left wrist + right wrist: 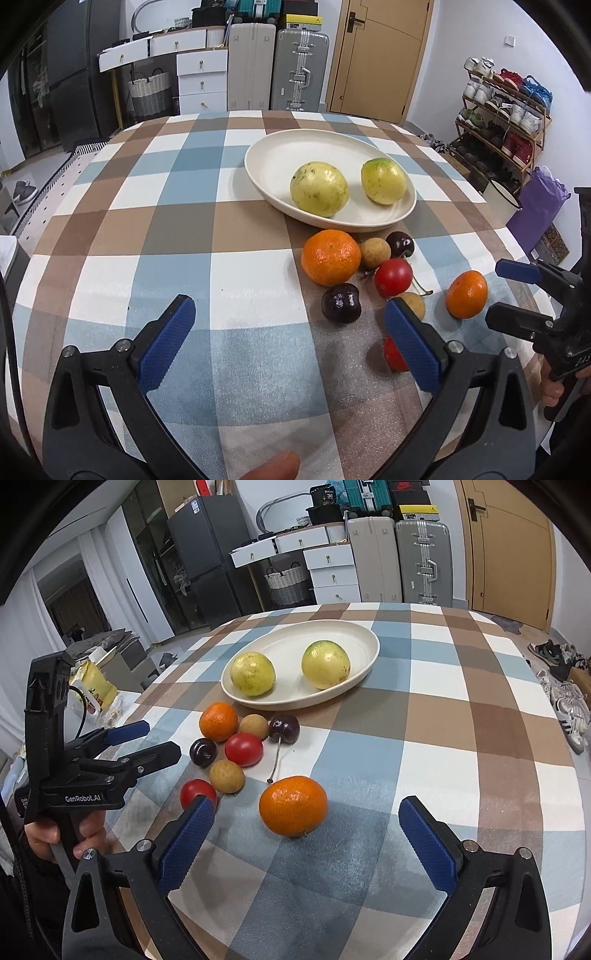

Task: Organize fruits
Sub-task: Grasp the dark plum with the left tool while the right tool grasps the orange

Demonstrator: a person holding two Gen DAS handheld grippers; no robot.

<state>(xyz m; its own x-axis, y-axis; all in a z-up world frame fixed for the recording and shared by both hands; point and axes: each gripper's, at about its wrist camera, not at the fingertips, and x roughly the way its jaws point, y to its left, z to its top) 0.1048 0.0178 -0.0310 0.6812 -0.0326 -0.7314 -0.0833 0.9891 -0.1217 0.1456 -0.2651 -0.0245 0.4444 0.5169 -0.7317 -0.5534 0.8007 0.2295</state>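
Both tongs spread wide, nothing gripped: left tongs (pixel 290 343) low over the checked surface (pixel 110 266), right tongs (pixel 306 843) likewise, lined up on the near mandarin (pixel 293 805), which sits just ahead of the blue pads, not yet between them.

Step in hand, by the look of it: approach for a pick, mandarin first. Next move calls for easing forward until the pads straddle the fruit at its widest, then closing gently and carrying it to the plate (pixel 364 637).

Mandarin roughly round, slightly flattened, no real long axis; small stem nub at the near lower edge, pointing toward the camera. Any grip direction serves.

Beyond it, a loose cluster near the plate's front rim: second mandarin (pixel 218 720), two longans (pixel 226 776), two red tomatoes (pixel 244 749), one partly hidden behind the left pad, two dark cherries (pixel 283 728). Right cherry's stem long, trailing toward the near mandarin, tip just beside it.

Farthest out, two yellow-green fruits (pixel 252 673) already on the plate, side by side, apart.
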